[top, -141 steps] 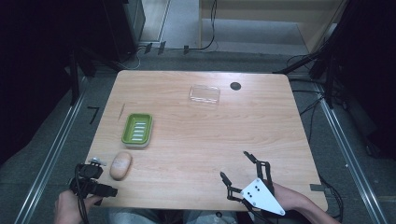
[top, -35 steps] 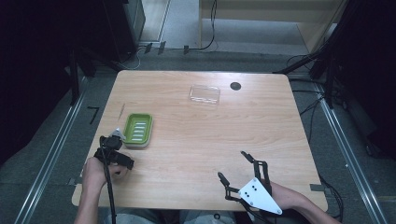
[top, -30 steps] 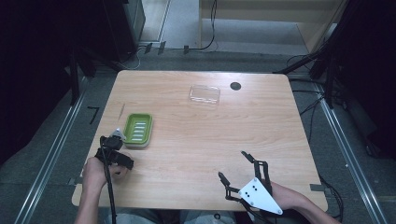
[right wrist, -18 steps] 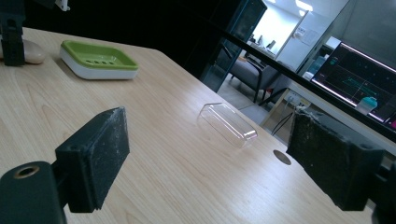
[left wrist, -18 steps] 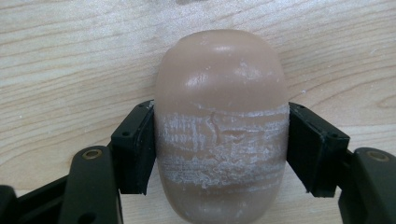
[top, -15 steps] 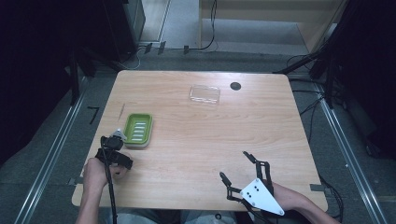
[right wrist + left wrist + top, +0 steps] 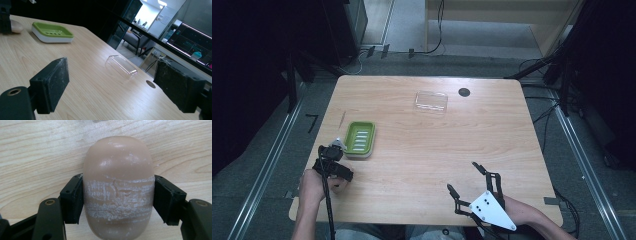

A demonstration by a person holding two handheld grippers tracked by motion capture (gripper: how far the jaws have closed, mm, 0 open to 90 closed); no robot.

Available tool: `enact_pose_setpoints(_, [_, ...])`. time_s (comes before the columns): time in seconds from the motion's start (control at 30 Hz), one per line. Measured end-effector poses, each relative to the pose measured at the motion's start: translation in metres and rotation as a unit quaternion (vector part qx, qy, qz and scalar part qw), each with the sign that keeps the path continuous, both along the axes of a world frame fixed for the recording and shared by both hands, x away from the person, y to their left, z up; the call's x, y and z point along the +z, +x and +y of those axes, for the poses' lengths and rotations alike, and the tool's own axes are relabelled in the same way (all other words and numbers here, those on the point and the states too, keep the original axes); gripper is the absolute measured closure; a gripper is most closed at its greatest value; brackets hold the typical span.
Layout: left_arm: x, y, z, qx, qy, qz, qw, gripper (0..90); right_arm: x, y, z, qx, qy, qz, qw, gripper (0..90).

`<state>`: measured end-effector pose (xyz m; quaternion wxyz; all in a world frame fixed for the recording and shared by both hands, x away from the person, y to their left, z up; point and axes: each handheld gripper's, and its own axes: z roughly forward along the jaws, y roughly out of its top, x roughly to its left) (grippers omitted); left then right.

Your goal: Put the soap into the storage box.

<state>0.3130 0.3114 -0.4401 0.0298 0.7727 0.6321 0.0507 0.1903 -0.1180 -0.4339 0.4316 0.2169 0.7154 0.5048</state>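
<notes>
The left claw [image 7: 117, 200] is gripping a tan bar of soap [image 7: 118, 187], its two black jaws pressing against the bar's sides in the left gripper view, with the wooden worktop [image 7: 30, 157] lying under it. The soap's surface is showing pale scuffed bands where the jaws are meeting it. In the high view the left claw [image 7: 333, 160] is sitting near the worktop's front left corner, with the person's left hand [image 7: 314, 182] wrapping around its handle, and just beyond it a green soap dish [image 7: 359, 138] with a white base is lying on the worktop [image 7: 422, 150]. Whether the soap is touching the wood or hanging just above it cannot be told. The right claw [image 7: 468, 181] is resting near the front right edge, with its jaws standing wide apart and nothing between them, and its grey three-cornered plate is pointing back toward the person's right forearm. In the right gripper view the two jaws are framing a clear plastic lid [image 7: 122, 66] lying on the wood well beyond them, a small dark round hole [image 7: 150, 84] in the worktop near it, and the soap dish [image 7: 52, 32] at the far left.
</notes>
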Motion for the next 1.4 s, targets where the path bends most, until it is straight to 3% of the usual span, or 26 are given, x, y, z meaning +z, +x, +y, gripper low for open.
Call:
enact_pose_setpoints(0.33, [0.011, 0.001, 0.002, -0.005, -0.006, -0.012, 0.9999, 33.9, 0.000, -0.001, -0.001, -0.001, -0.001, 0.001, 1.0000, 13.2])
enact_pose_setpoints(0.8, [0.020, 0.005, -0.002, -0.017, -0.006, -0.013, 0.9998, 33.9, -0.001, -0.003, -0.005, -0.006, -0.005, 0.002, 1.0000, 13.1])
enact_pose_setpoints(1.2, [0.036, 0.009, -0.005, -0.026, -0.007, -0.035, 0.9990, 33.9, -0.001, -0.005, -0.010, -0.016, -0.003, 0.004, 0.9999, 13.2])
enact_pose_setpoints(1.4, [0.038, 0.013, -0.007, -0.033, -0.006, -0.037, 0.9987, 33.9, -0.001, -0.007, -0.012, -0.020, -0.007, 0.005, 0.9998, 13.1])
